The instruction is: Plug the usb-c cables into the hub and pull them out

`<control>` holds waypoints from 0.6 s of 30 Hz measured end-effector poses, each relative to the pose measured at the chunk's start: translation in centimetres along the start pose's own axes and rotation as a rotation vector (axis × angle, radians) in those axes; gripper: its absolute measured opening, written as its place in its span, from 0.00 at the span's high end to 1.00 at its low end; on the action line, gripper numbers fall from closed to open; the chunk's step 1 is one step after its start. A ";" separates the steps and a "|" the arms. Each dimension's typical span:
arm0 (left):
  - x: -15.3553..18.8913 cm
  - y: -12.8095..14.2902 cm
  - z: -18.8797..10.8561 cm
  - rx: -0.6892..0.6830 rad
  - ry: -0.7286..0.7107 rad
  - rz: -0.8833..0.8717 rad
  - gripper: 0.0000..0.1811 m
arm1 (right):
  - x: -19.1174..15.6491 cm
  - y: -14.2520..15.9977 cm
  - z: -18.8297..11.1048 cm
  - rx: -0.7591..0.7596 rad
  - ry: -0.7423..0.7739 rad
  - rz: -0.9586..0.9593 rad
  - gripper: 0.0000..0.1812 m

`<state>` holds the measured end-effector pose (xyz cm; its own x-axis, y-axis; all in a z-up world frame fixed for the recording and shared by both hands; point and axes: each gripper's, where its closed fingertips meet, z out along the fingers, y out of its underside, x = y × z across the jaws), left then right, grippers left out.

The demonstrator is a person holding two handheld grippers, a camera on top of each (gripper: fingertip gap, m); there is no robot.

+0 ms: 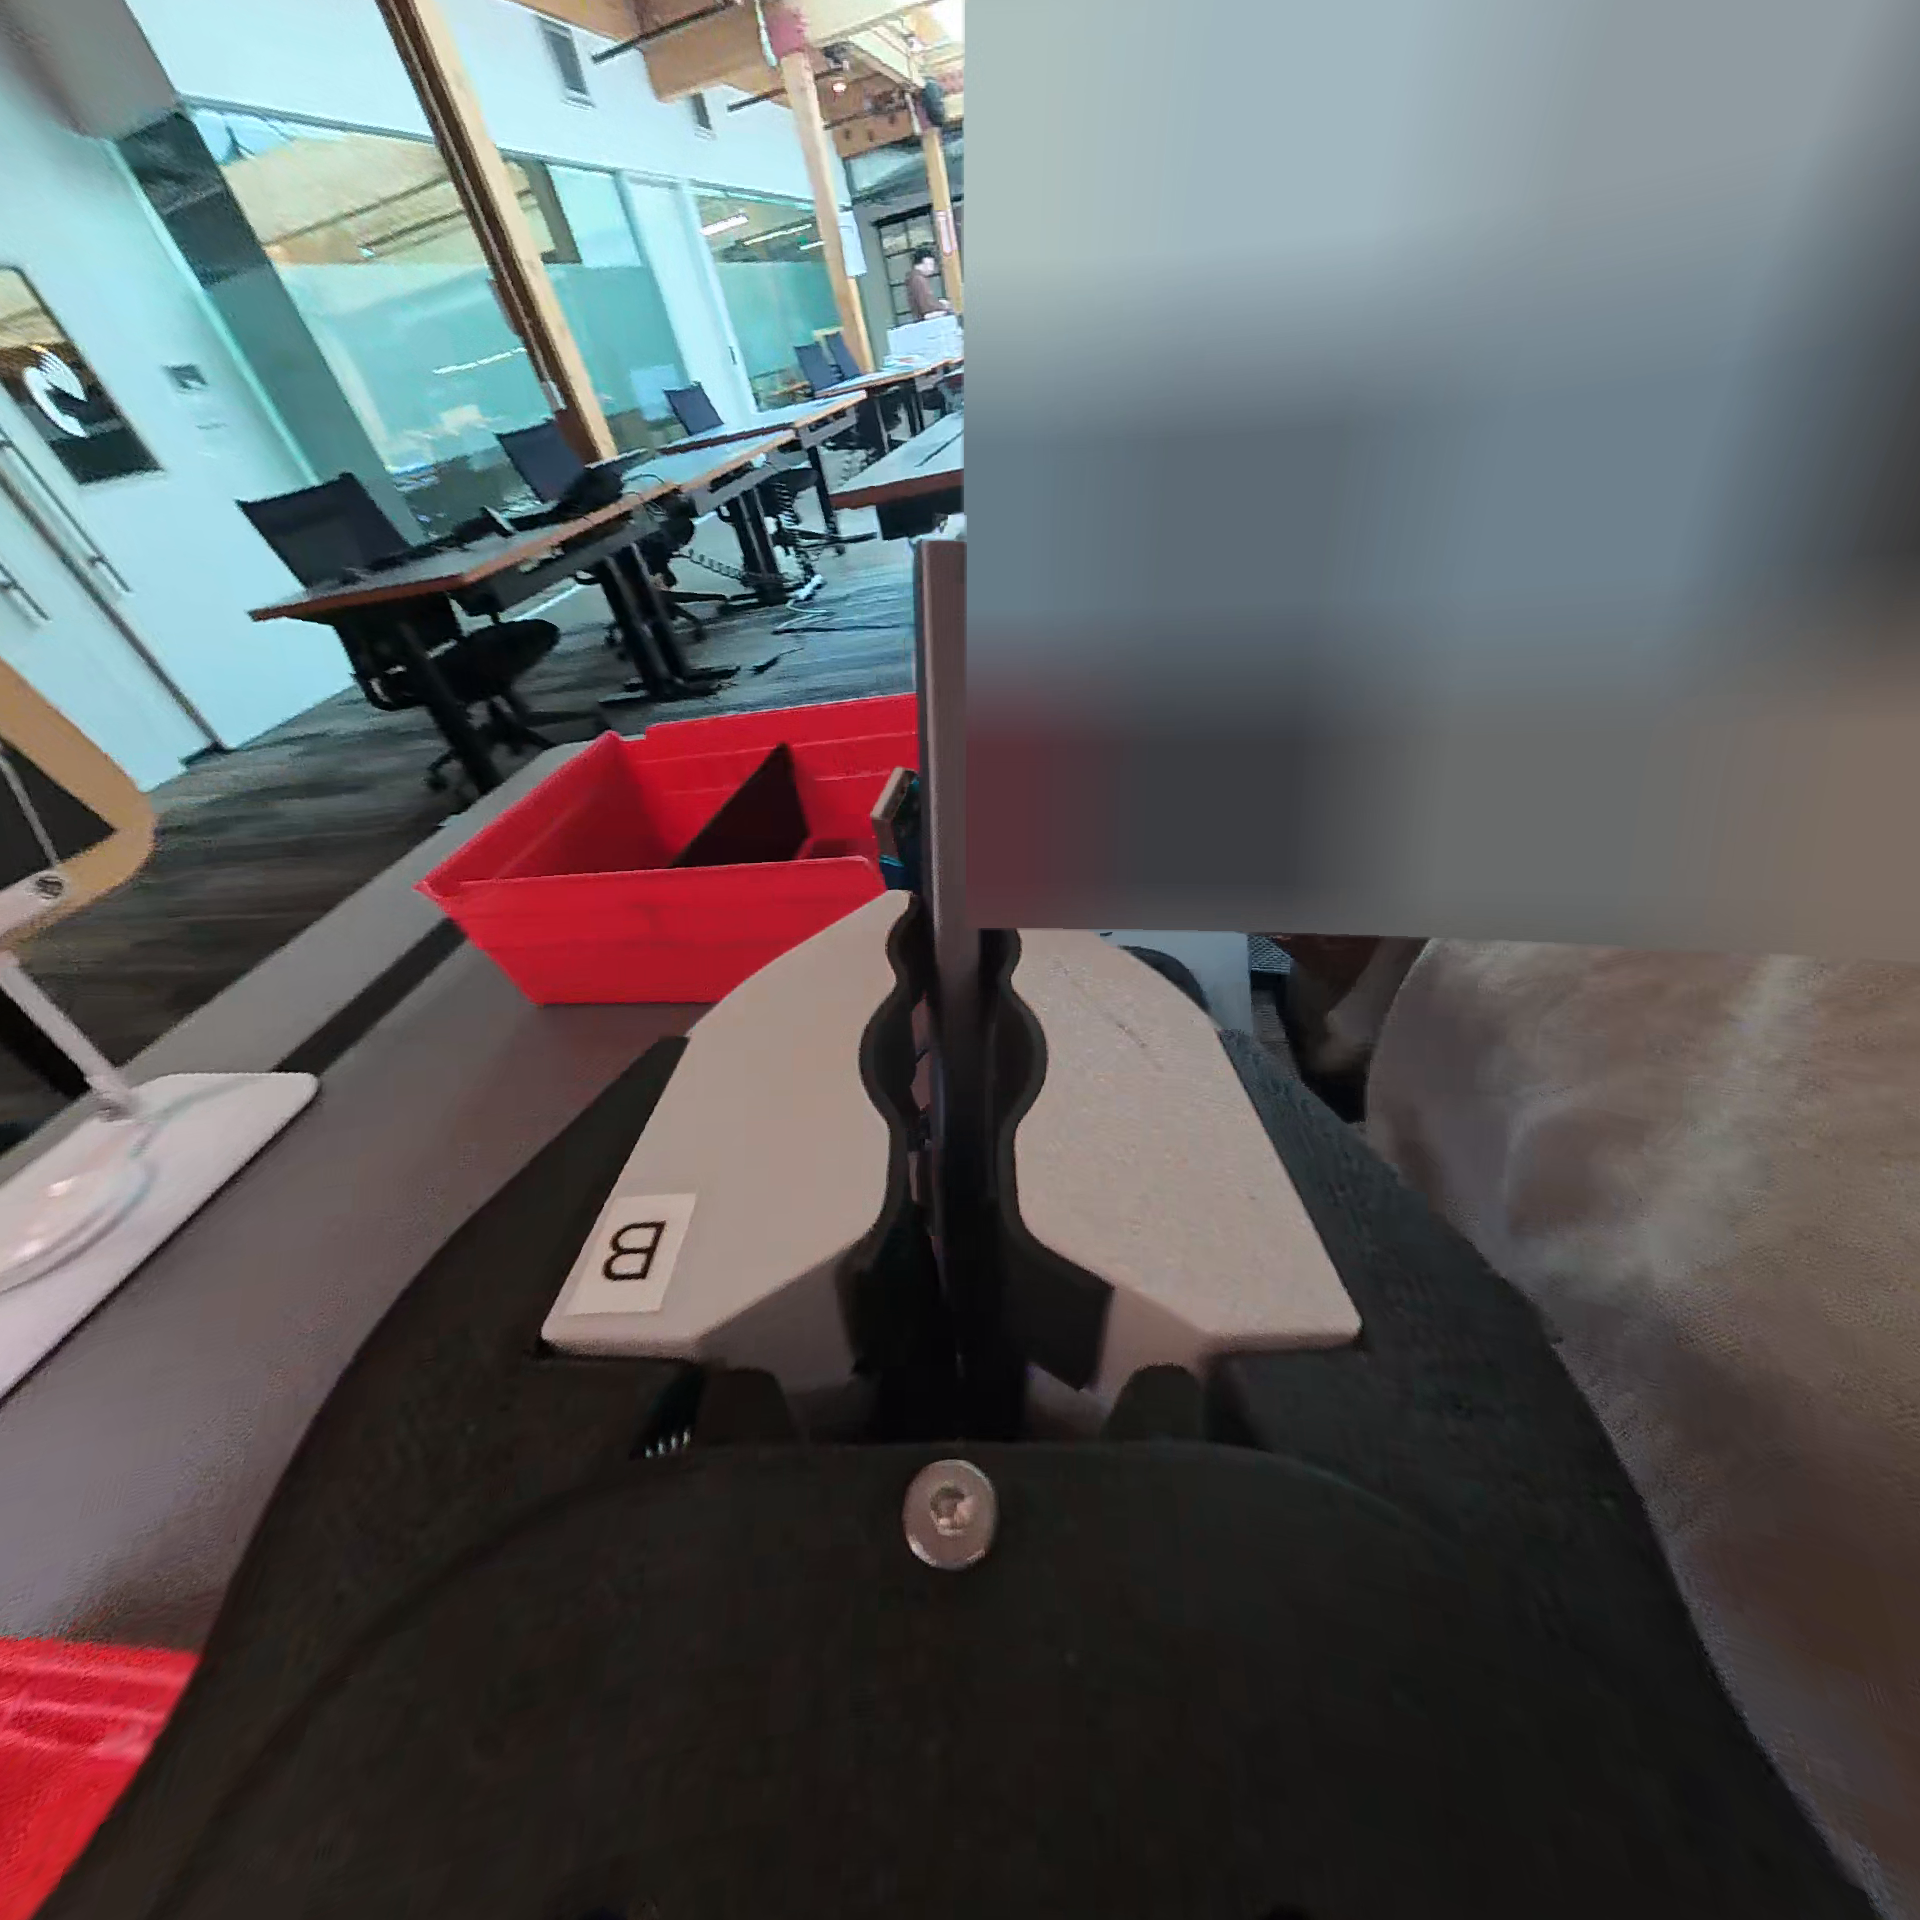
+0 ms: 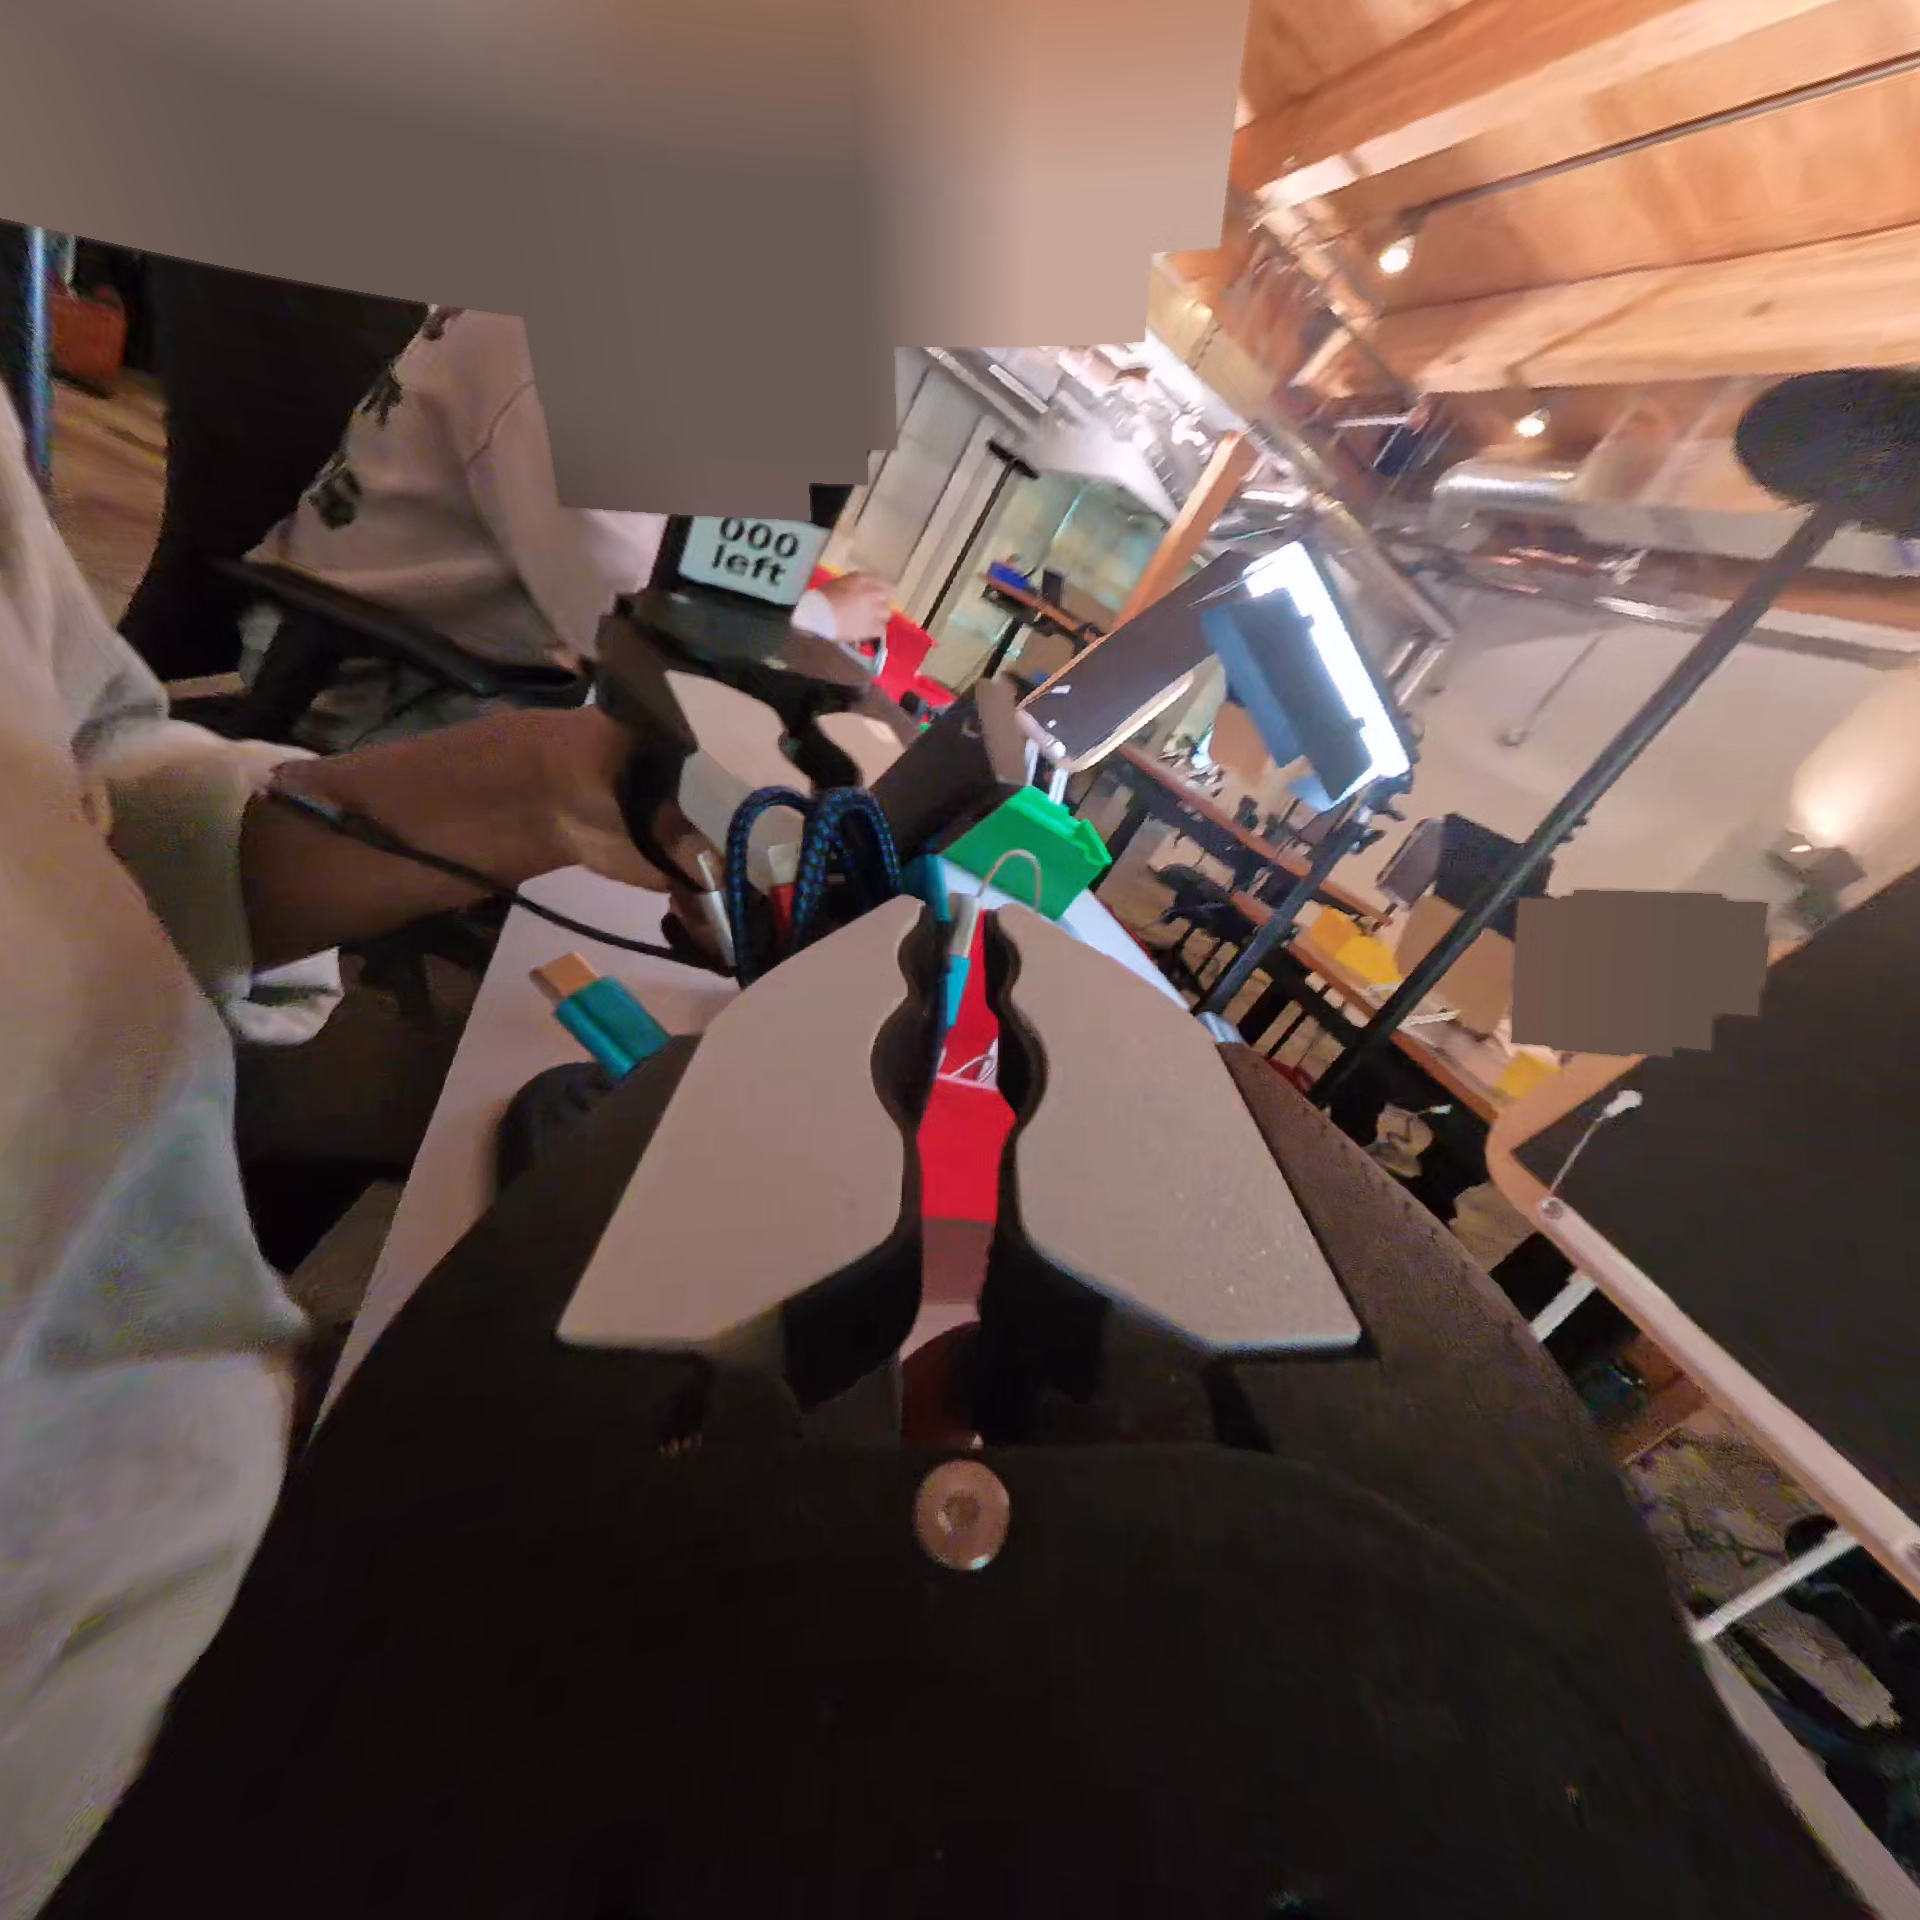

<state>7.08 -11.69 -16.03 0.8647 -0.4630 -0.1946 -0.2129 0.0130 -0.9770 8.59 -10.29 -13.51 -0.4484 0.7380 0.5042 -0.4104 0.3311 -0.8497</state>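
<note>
L gripper (image 1: 951, 997) clamped on upright grey hub (image 1: 940, 727), near red bin (image 1: 644, 904); R gripper (image 2: 961, 935) pinching teal USB-C cable (image 2: 943, 987).

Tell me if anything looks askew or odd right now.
Nothing is spilled or broken. One oddity: the hub, a thin grey slab, stands on edge, clamped upright in the left gripper. The right gripper pinches a teal cable plug.

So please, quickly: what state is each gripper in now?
Left gripper: closed on the thin flat grey metal hub.
Right gripper: closed on the teal-sleeved cable plug.
</note>
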 end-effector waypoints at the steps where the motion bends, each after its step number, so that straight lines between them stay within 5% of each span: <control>1: 0.1 0.2 0.2 0.001 0.010 -0.017 0.96 | -0.6 0.6 0.4 -0.031 -0.029 -0.004 0.96; 18: 0.5 5.4 0.7 -0.062 0.060 -0.110 0.96 | -3.2 5.9 0.6 -0.319 -0.134 0.150 0.93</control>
<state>6.69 -11.28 -21.52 0.8560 -0.5108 -0.0796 -0.1482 -0.0948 -0.9844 7.13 -11.05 -20.03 -0.5935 0.7157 0.3682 -0.0741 0.4069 -0.9104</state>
